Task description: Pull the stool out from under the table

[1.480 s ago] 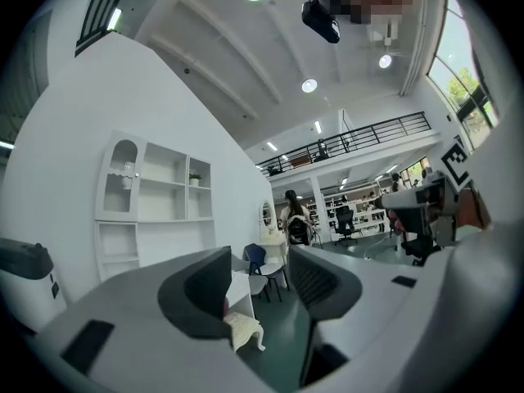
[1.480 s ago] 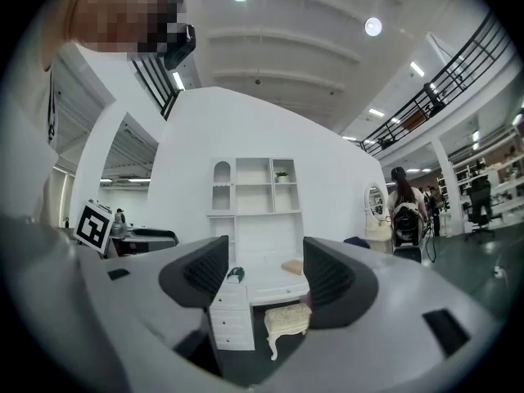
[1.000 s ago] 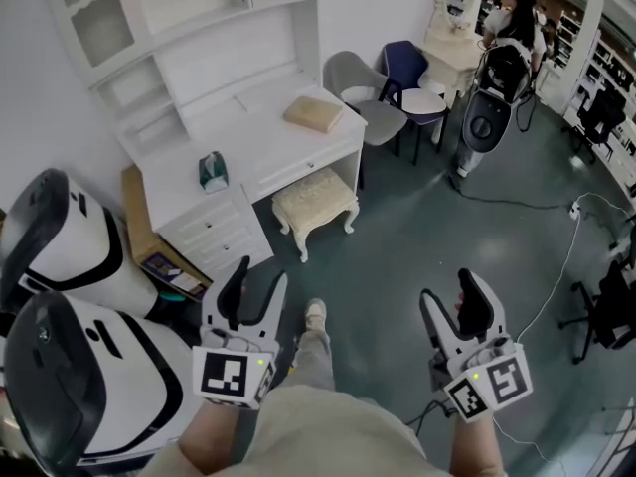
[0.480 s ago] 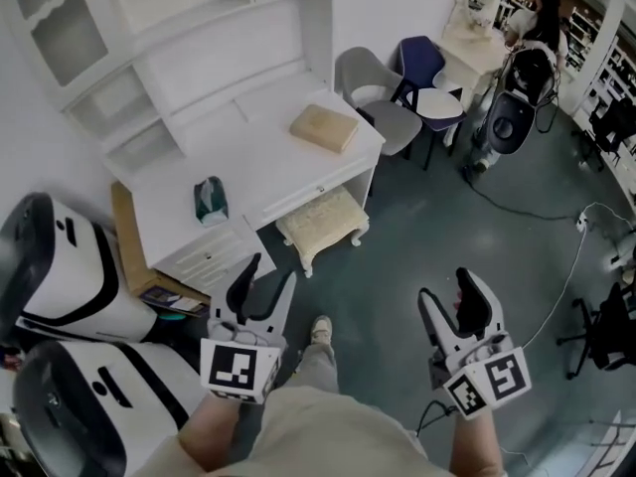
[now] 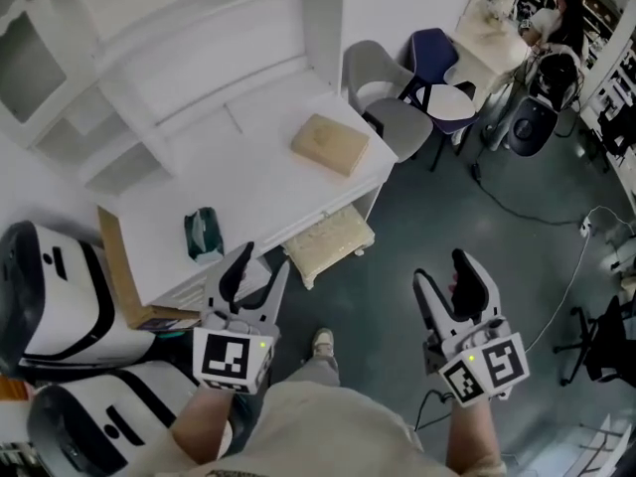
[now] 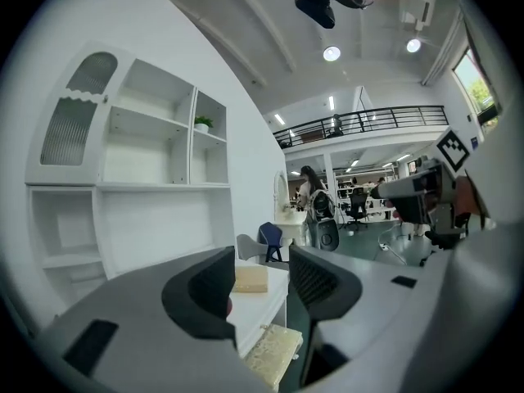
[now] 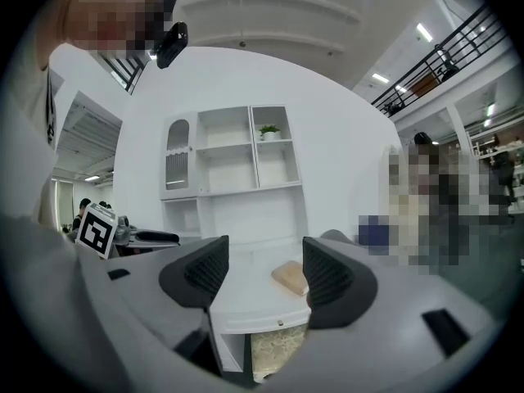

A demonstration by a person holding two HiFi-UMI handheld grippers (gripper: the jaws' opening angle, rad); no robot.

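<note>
Now stool (image 5: 330, 241) nearer left claw (image 5: 260, 262), right claw (image 5: 442, 269)

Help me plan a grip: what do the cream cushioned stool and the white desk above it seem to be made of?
Cream cushioned stool: the top looks like padded fabric with a lacy woven pattern, soft and matte. Its leg looks white-painted, probably wood.
White desk: smooth, even white surface, likely painted wood or laminate. The pictures cannot settle which.

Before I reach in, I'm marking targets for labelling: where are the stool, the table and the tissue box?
stool (image 5: 333, 240), head view, on its cream cushion top.
table (image 5: 260, 179), head view, on the bare white top.
tissue box (image 5: 203, 235), head view, on its dark green top.
</note>
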